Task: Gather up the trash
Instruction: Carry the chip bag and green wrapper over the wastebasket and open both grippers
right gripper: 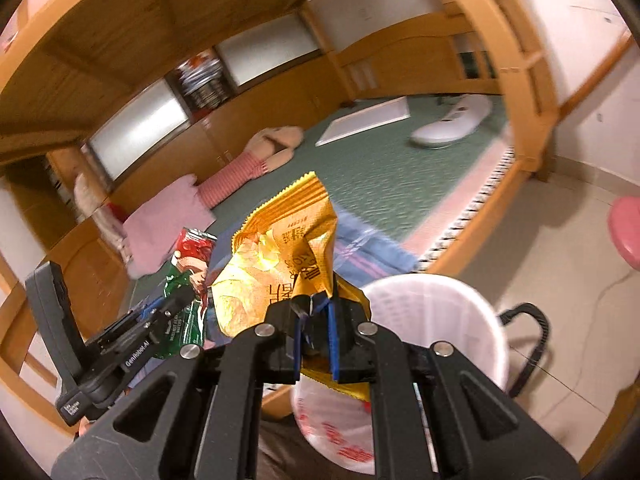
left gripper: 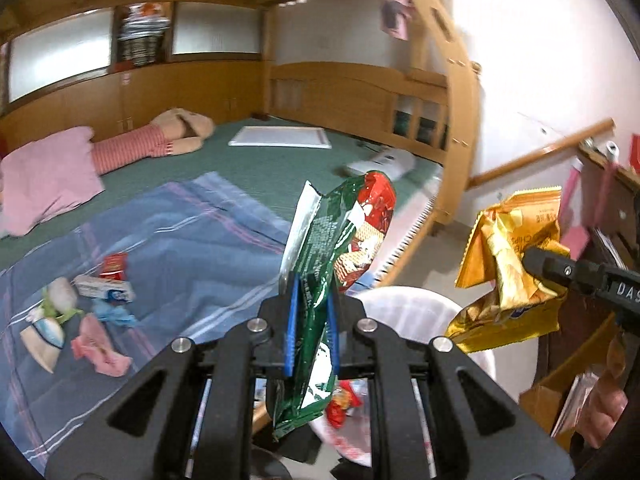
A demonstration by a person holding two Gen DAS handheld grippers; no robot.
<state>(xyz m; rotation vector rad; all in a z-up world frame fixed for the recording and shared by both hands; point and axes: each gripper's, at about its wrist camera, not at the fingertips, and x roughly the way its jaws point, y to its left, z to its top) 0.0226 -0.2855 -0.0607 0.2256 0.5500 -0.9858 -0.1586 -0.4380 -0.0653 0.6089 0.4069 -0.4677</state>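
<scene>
My left gripper [left gripper: 312,322] is shut on a green and red snack wrapper [left gripper: 340,236], held upright above the bed's edge. My right gripper [right gripper: 316,334] is shut on a crumpled yellow chip bag [right gripper: 280,256], which also shows in the left wrist view [left gripper: 508,272]. A white trash bin [right gripper: 452,320] stands on the floor just beyond both grippers; its rim shows in the left wrist view [left gripper: 420,312]. The left gripper with the green wrapper [right gripper: 188,280] appears to the left in the right wrist view. Several small pieces of trash [left gripper: 100,308] lie on the blue blanket.
A bed with a green cover [left gripper: 248,168] holds a blue blanket [left gripper: 180,248], a pink pillow [left gripper: 48,176], a plush toy [left gripper: 180,132], a white board [left gripper: 280,136] and a white device [left gripper: 384,164]. A wooden bunk frame [left gripper: 452,92] rises on the right. A pink stool [right gripper: 626,224] stands on the floor.
</scene>
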